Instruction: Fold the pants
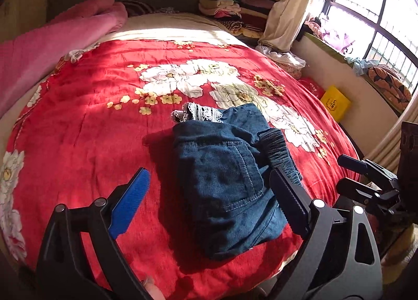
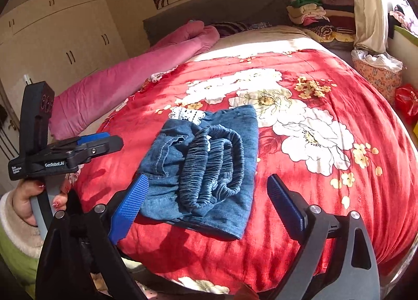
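On the red floral bedspread, near its front edge, the denim pants lie as a compact folded bundle, so the fold looks about done; both the left gripper and the right gripper stand spread wide and empty, flanking the bundle as though releasing it. From the left wrist a back pocket shows; from the right, the elastic waistband heaped on top, and a hand on the left tool's handle; lace trim at the pants' far edge may be cuffs.
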### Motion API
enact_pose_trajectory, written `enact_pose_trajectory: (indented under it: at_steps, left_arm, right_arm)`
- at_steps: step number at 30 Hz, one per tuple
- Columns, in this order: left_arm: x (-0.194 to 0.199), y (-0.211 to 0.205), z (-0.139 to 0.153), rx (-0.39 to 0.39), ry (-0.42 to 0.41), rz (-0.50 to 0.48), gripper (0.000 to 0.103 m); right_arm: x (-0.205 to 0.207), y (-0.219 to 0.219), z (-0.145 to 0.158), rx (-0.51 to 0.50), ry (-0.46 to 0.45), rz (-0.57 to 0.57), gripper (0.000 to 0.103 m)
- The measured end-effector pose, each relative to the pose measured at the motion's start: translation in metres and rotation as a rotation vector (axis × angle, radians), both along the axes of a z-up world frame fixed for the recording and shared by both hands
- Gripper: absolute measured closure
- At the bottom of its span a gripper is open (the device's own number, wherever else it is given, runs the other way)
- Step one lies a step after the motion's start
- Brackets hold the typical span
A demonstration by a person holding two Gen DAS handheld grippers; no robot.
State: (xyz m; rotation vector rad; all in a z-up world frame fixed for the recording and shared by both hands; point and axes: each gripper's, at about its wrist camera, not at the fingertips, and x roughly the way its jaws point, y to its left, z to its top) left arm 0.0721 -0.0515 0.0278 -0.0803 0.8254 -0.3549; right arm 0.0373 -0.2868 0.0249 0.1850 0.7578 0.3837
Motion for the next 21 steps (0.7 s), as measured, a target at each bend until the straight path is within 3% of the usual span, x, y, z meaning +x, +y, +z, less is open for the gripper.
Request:
enact_pose_trajectory:
  at_steps: [12,21]
  left_arm:
    - [0.011,0.004,-0.047,-0.119,0.128,0.039,0.013]
    - [0.023,-0.001,-0.062,-0.115,0.159,0.045,0.013]
  right_arm:
    - [0.041,-0.027,-0.038,0.043,0.136,-0.089,0.011]
    - [0.07,-0.029,-0.059,0.119,0.201,-0.064,0.012]
